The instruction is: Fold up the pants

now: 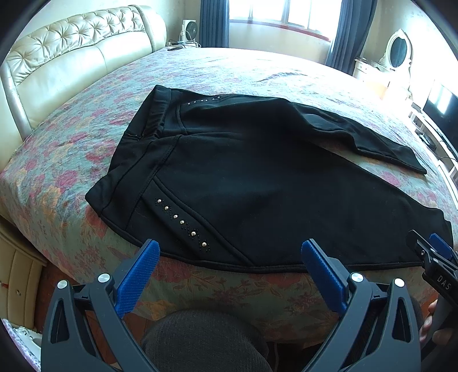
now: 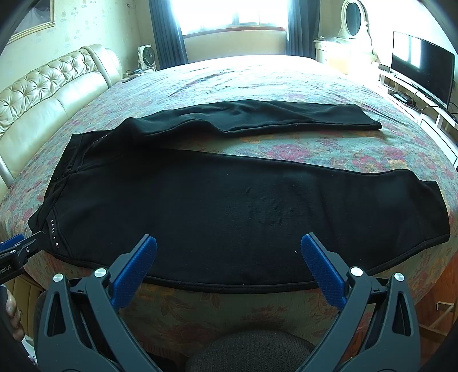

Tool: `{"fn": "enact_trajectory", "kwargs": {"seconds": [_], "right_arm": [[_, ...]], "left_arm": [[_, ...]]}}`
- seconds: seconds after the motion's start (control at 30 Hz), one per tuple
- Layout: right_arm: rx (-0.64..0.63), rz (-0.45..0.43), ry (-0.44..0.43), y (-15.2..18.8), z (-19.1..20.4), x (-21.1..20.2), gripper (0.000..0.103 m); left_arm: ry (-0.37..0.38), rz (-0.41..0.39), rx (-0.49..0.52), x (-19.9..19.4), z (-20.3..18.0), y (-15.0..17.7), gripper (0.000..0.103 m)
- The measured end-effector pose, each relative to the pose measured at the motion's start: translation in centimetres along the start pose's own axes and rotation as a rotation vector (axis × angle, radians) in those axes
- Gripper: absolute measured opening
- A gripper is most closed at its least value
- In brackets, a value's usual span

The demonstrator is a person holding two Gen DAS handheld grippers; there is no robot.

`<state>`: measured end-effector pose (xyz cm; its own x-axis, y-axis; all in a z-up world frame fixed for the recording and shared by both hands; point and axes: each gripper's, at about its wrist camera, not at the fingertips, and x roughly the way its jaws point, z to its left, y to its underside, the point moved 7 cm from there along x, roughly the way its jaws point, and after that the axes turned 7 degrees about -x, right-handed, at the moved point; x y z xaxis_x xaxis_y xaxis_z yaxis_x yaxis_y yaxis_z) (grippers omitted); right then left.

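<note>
Black pants [image 2: 229, 206] spread flat across mid-frame on the bed [image 2: 286, 77], legs parted, ready for folding. Left hand-held gripper [image 1: 230, 257] and right hand-held gripper [image 2: 229, 253] both spread wide, empty, poised low-centre above the near seam, probably for pinching it.

Bright daylight pours through the window [image 2: 233, 14], dark blue curtains [image 2: 167, 34] hanging either side. A tufted cream headboard [image 1: 77, 54] backs the floral bedspread [image 2: 286, 77]; a white fan [image 2: 146, 57], an oval-mirrored vanity [image 2: 353, 23] and a dark television [image 2: 420, 65] line the walls.
</note>
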<state>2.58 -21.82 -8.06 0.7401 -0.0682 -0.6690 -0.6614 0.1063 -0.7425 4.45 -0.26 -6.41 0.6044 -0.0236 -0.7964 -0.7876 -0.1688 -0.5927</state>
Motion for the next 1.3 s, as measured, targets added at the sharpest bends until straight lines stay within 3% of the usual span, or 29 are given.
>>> {"fn": "enact_trajectory", "kwargs": {"seconds": [1.3], "right_arm": [[0.005,0.007,-0.001,0.27,-0.13,0.01,0.101]], "left_arm": [[0.005,0.013,-0.003,0.04,-0.05,-0.06,0.099]]}}
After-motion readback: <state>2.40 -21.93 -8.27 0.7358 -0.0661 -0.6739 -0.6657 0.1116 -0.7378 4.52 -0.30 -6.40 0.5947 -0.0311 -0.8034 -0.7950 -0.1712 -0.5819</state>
